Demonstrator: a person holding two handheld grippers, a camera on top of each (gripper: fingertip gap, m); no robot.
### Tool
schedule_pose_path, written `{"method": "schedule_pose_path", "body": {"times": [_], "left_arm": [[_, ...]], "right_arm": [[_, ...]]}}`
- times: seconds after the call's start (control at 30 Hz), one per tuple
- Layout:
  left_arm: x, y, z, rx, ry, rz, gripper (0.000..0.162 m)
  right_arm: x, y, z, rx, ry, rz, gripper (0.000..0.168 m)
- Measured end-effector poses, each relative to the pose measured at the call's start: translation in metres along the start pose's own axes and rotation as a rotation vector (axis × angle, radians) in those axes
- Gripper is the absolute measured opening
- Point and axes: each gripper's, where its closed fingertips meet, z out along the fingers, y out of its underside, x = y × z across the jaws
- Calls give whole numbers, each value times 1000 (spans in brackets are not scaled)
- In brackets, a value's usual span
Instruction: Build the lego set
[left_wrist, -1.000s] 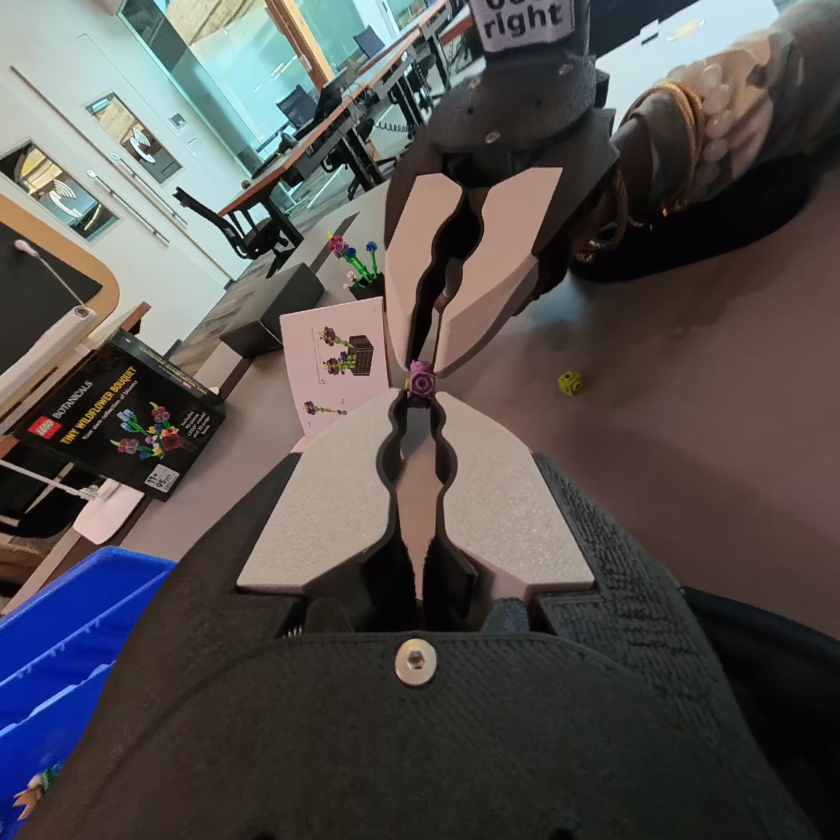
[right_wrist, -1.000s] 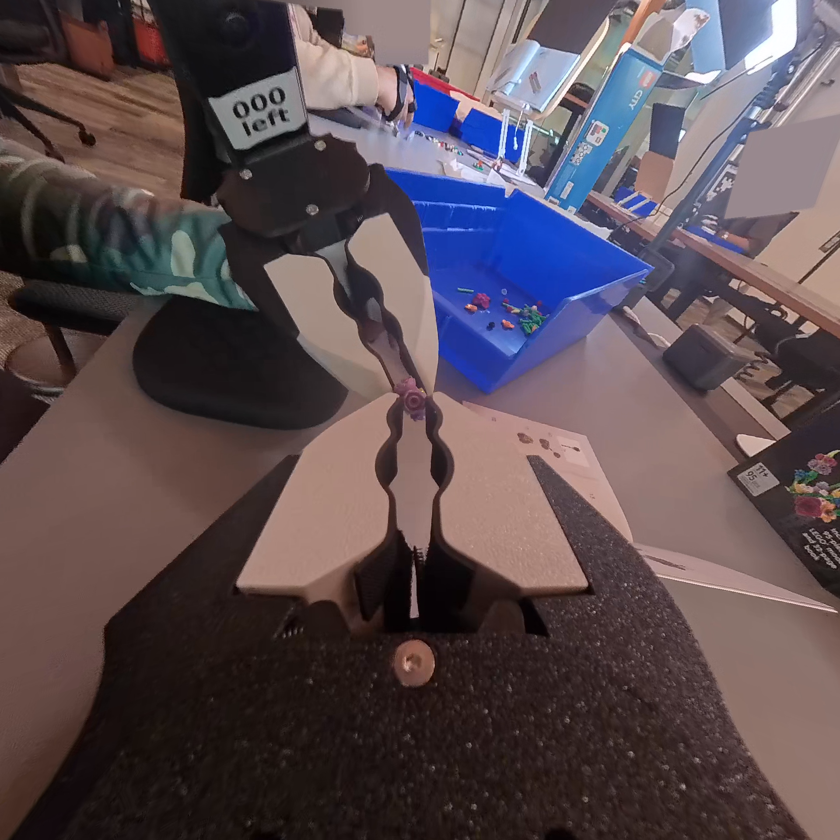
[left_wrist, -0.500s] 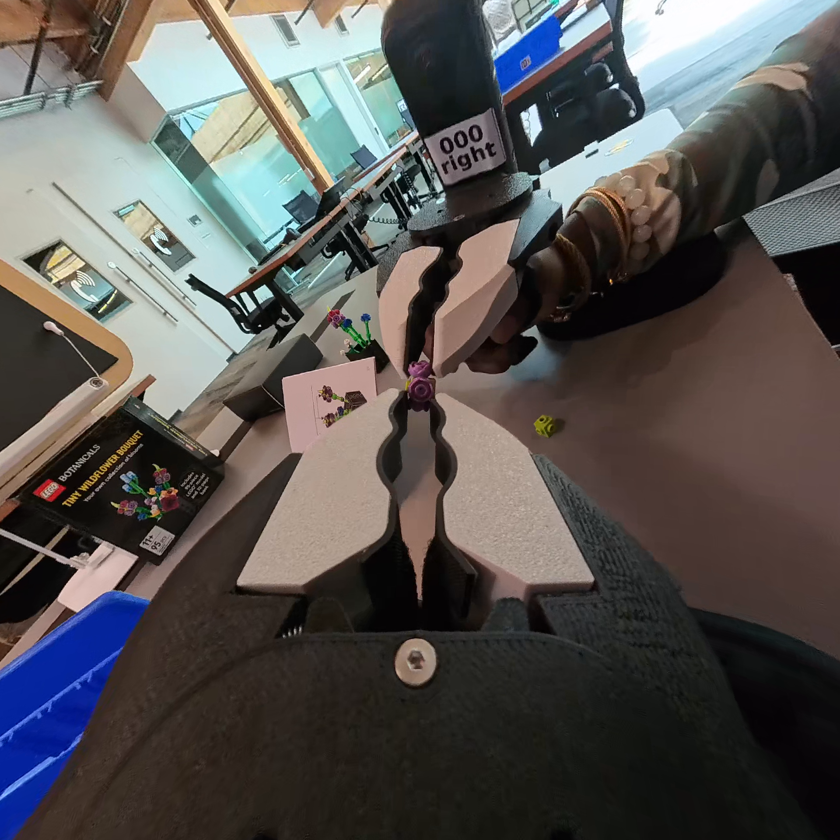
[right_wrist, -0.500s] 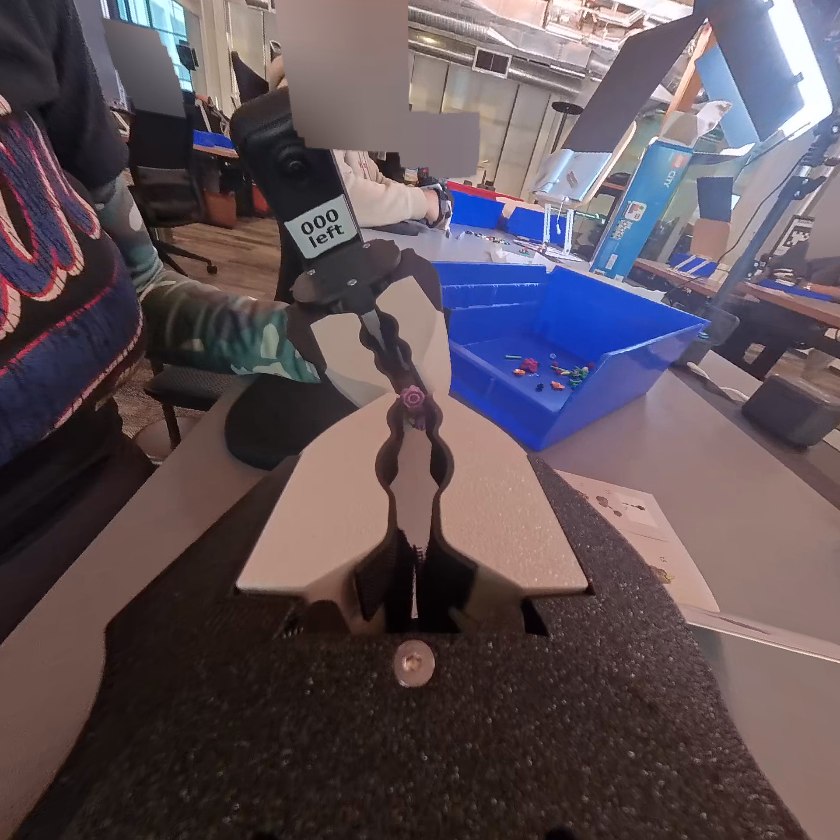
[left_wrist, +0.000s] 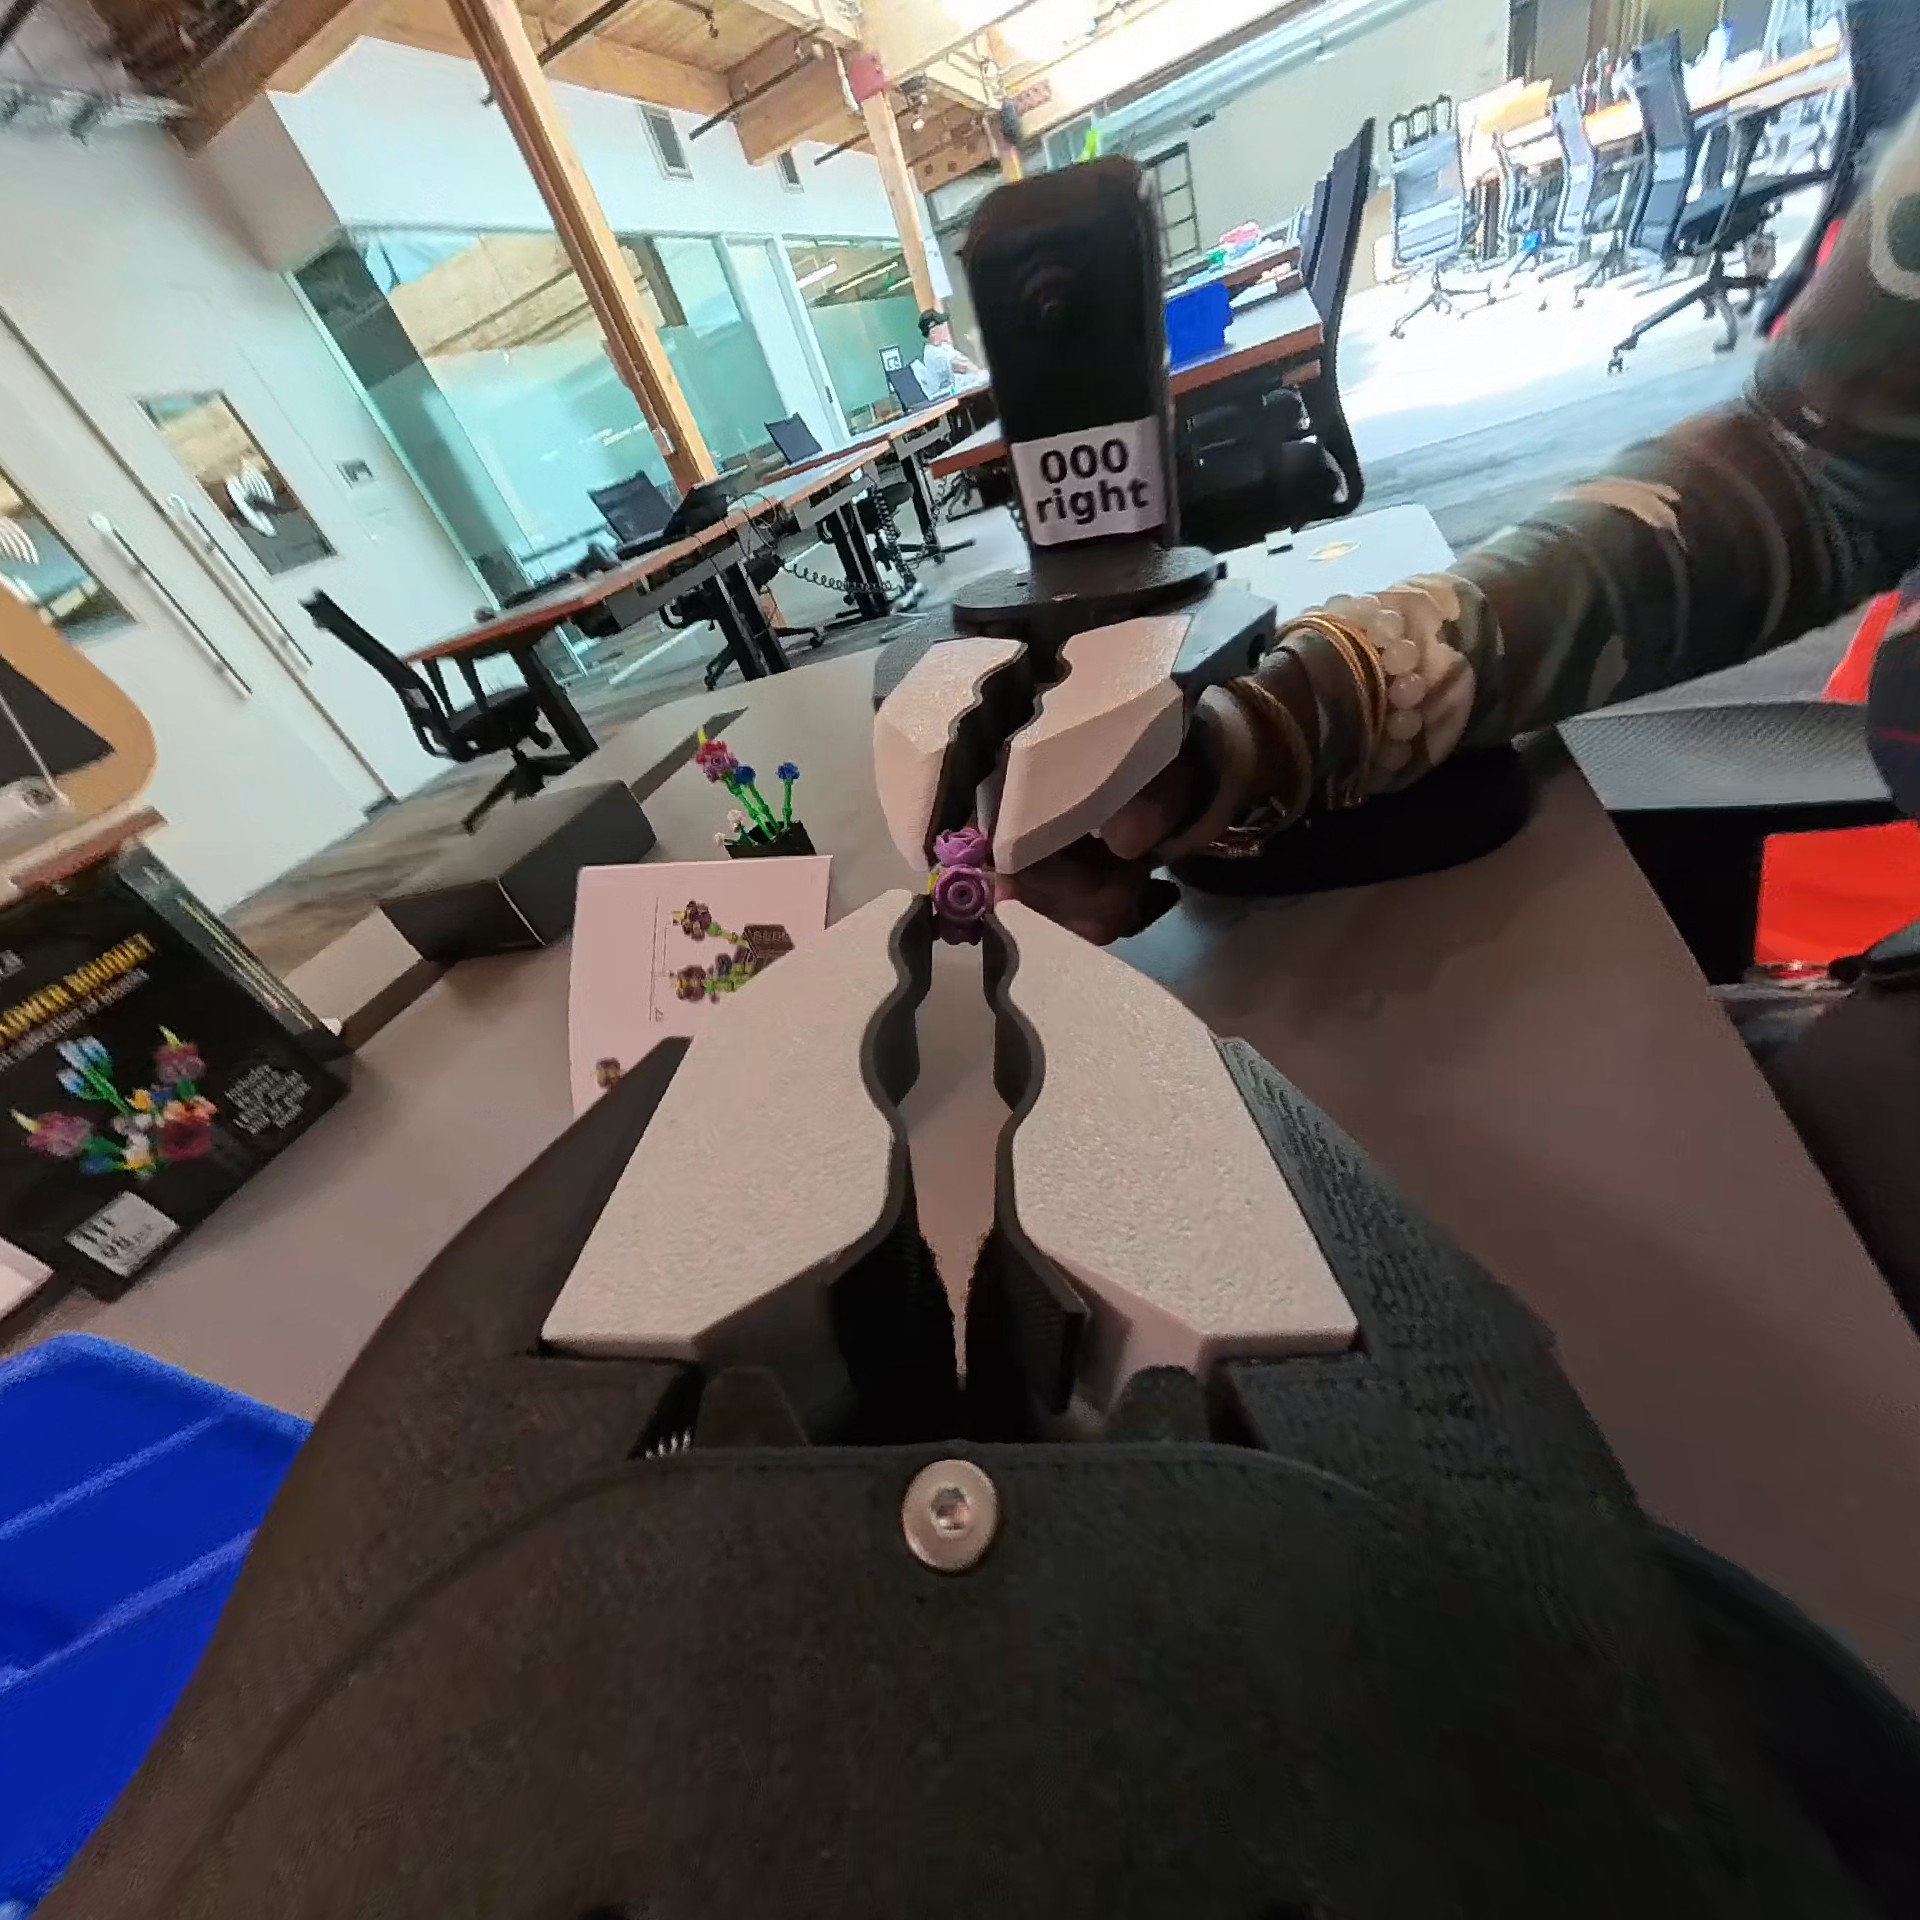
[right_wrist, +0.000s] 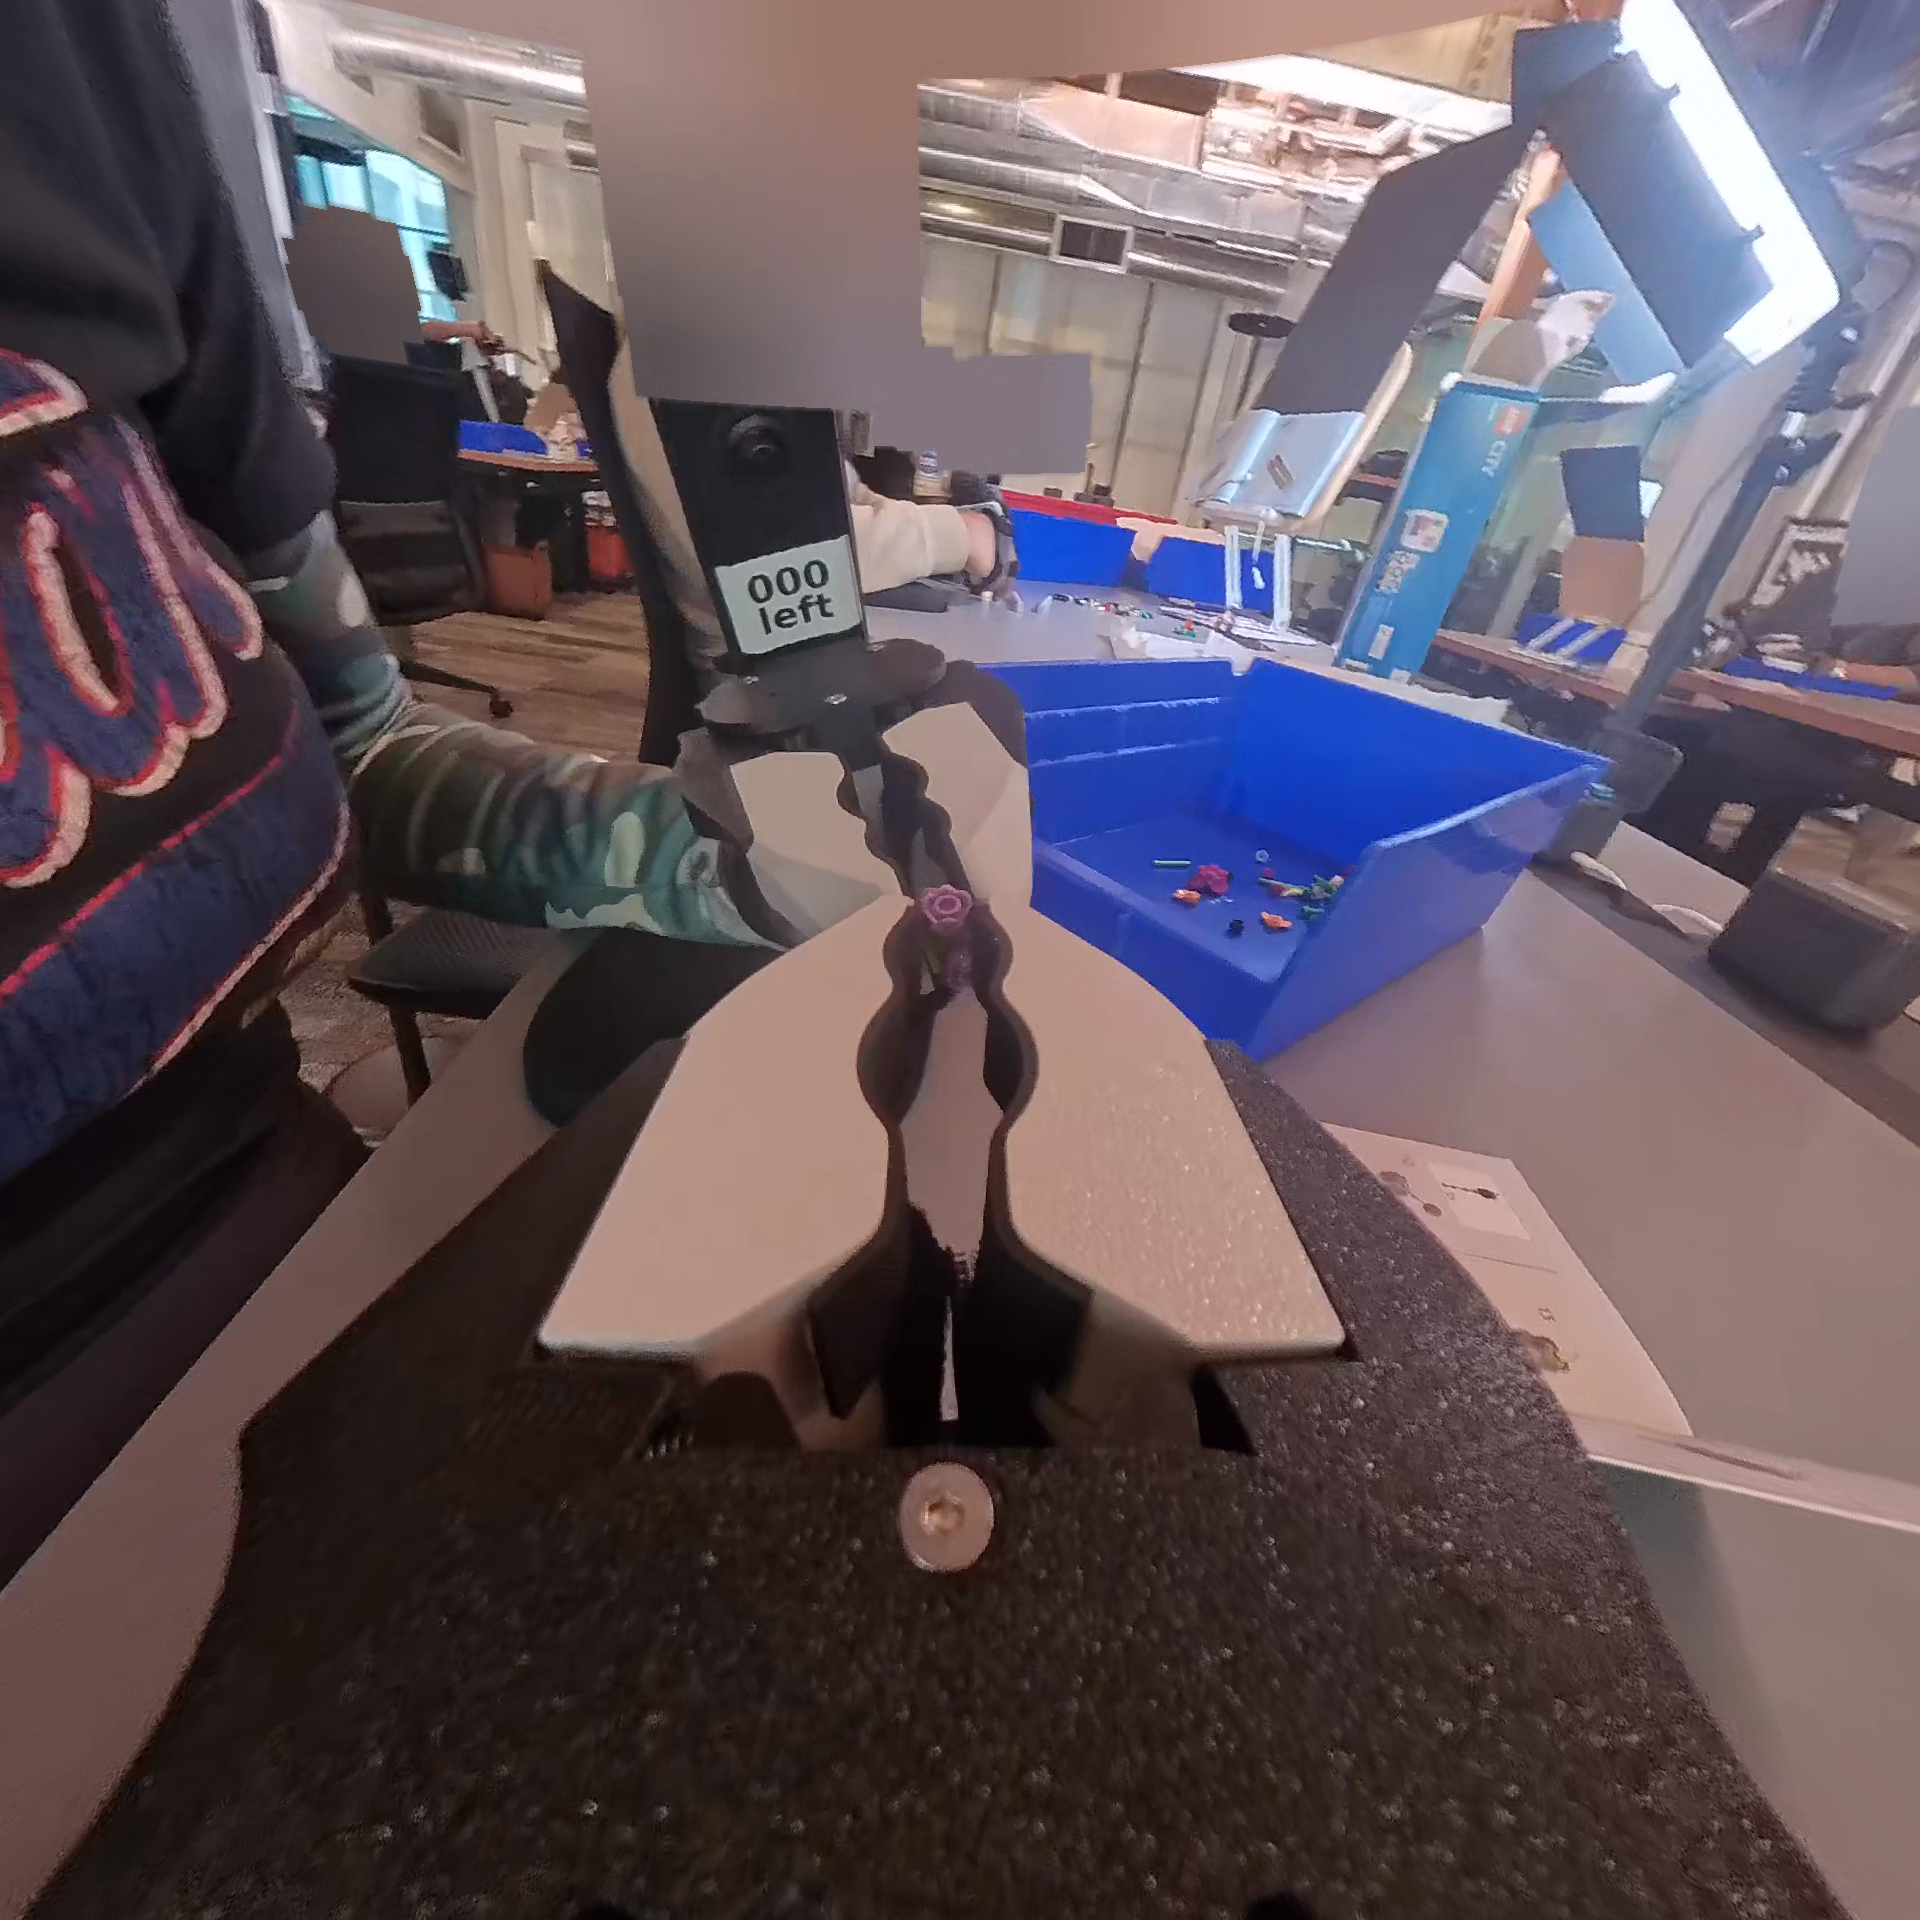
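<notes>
Purple flower piece (left_wrist: 957, 891): sat pinched between the tips of my left gripper (left_wrist: 954, 906), raised above the grey table (left_wrist: 1455, 1039). Second purple flower piece (left_wrist: 957, 847): nipped by my right gripper (left_wrist: 961, 852), touching the first, tip to tip. Behind them: instruction sheet (left_wrist: 665, 935), blue bin (right_wrist: 1403, 883).

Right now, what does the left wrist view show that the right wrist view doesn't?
Only the left wrist view shows the black set box and the finished flower pot model. Only the right wrist view shows the loose pieces inside the blue bin. Both show the left gripper and right gripper meeting at the purple flower pieces, plus the instruction sheet.
</notes>
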Motion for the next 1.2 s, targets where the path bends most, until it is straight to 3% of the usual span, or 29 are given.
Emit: {"method": "schedule_pose_path", "body": {"times": [0.1,0.2,0.27,0.37,0.53,0.7,0.9,1.2], "left_arm": [[-8,-4,2,31,17,-135,9],[-18,-12,1,99,45,-331,9],[-21,-12,-1,123,74,-442,9],[-21,-13,-2,154,149,-623,9],[-10,-19,-1,223,413,-1064,9],[-4,-12,7,141,441,-1124,9],[-7,-18,7,221,453,-1215,9],[-14,-24,9,351,362,-1274,9]], "right_arm": [[9,-9,0,36,30,54,10],[10,-15,0,56,13,76,35],[13,-21,-4,94,37,68,32],[20,-15,-6,23,111,-81,36],[16,-8,0,-114,147,-363,34],[12,-10,1,-109,155,-401,33],[17,-8,3,-137,211,-439,22],[23,-12,1,-133,276,-455,20]]}}
